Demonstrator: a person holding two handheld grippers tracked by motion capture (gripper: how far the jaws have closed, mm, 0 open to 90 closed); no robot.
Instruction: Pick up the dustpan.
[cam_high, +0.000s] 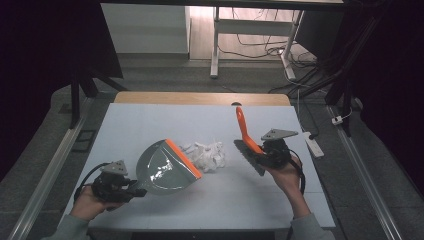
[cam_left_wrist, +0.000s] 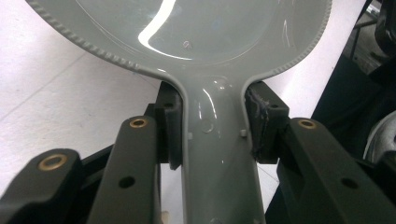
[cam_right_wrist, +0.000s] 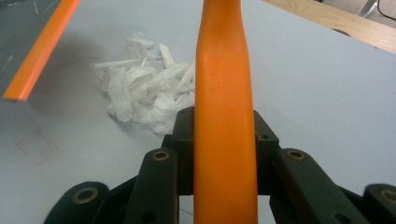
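On the table: sweeping set-up
Stiff dustpan (cam_high: 167, 169) is clamped by left gripper (cam_high: 131, 190), brush (cam_high: 247, 140) by right gripper (cam_high: 260, 155); light paper scraps (cam_high: 206, 155) at brush's nine o'clock.

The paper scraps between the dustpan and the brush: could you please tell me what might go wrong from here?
1. The paper scraps are light and loosely heaped, so a fast stroke of the brush may scatter them past the dustpan.
2. The dustpan's orange lip might let scraps slide under it if it lifts off the table.
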